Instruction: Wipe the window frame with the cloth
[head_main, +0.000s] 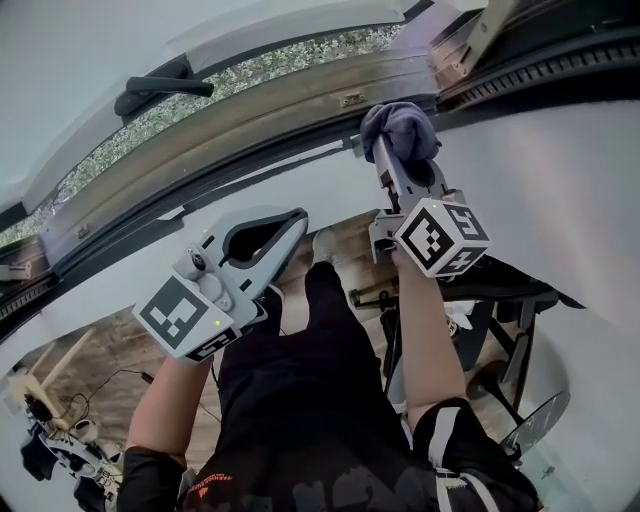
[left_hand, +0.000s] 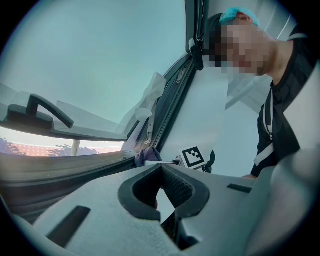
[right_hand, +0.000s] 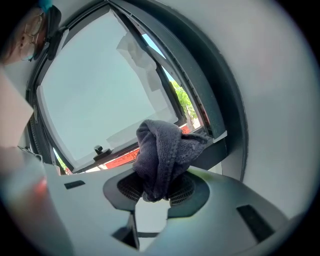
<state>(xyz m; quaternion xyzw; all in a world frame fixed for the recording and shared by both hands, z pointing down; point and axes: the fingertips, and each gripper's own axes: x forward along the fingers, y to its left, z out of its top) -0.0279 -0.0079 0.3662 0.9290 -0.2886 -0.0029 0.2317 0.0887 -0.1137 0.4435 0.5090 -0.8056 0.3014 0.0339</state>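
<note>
Wiping seems barely begun: the right gripper (head_main: 388, 150) has its jaws clamped on the cloth (head_main: 400, 128) at the window frame (head_main: 250, 112), while the left gripper (head_main: 290, 225) idles with jaws closed and empty.

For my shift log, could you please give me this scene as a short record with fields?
Right gripper: shut on cloth
Cloth place: against the frame, near its right corner
Left gripper: shut, empty, below the frame
Window: sash open, handle on it, greenery shows through the gap
Wiping: cloth is at the frame; progress cannot be judged
</note>
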